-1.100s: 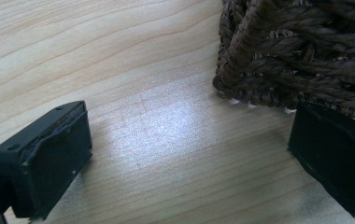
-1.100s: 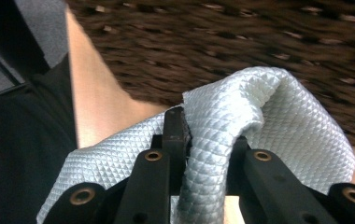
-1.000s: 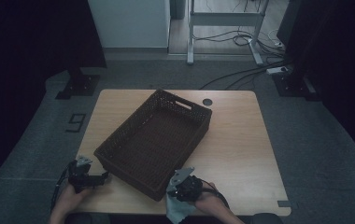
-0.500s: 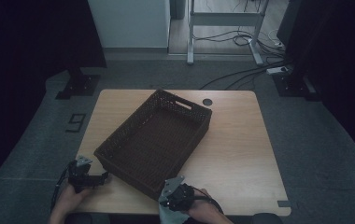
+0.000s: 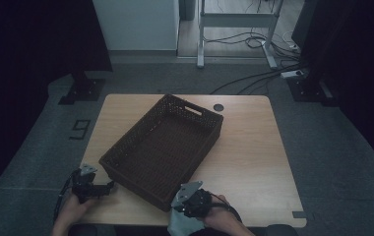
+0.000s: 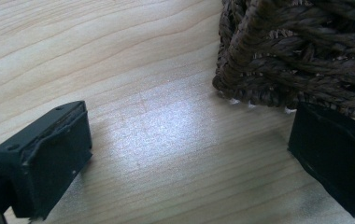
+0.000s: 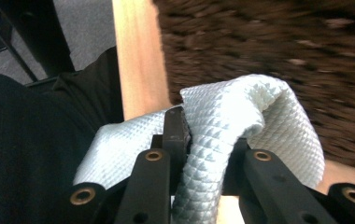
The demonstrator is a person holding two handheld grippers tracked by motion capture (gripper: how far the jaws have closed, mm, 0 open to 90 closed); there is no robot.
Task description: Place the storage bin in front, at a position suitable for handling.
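Note:
A dark brown woven basket (image 5: 163, 147) lies slantwise across the wooden table (image 5: 254, 147). My right gripper (image 5: 187, 206) is at the table's front edge beside the basket's near corner, shut on a pale blue-grey quilted cloth (image 5: 180, 223). In the right gripper view the cloth (image 7: 231, 126) is pinched between the jaws and drapes over them, in front of the basket (image 7: 269, 51). My left gripper (image 5: 107, 187) rests at the front left of the table, open, by the basket's left corner (image 6: 297, 56). Bare wood lies between its fingers (image 6: 49, 158).
A small dark round grommet (image 5: 218, 107) sits in the table near the far edge. Cables and a metal stand (image 5: 234, 29) are on the floor beyond the table. The table's right half is bare wood.
My right gripper with the cloth has shifted a little left along the front edge, closer to the basket's near corner. The left gripper has stayed in place.

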